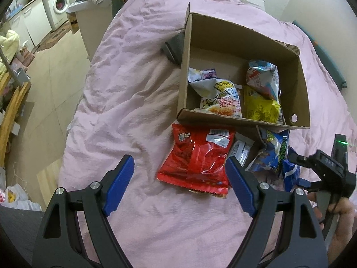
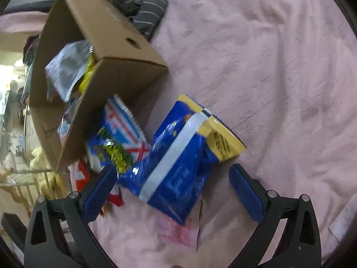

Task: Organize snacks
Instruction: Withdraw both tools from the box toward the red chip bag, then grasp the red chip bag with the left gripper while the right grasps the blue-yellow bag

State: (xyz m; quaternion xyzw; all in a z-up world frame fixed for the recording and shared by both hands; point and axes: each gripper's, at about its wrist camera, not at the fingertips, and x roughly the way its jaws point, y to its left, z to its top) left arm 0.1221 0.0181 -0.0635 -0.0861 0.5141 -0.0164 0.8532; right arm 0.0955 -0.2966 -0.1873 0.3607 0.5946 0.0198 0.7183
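Both grippers' fingers gape empty; the right gripper point(image 2: 173, 187) should straddle the blue bag point(image 2: 178, 167) squarely at centre frame before squeezing.

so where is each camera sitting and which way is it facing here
Left wrist: on the left gripper, open, angled down at the red snack bag and cardboard box on the pink bedcover; the right gripper and hand show too.
Right wrist: on the right gripper, open, angled down over the blue snack bag.
Shared: box, blue bag, bedcover.
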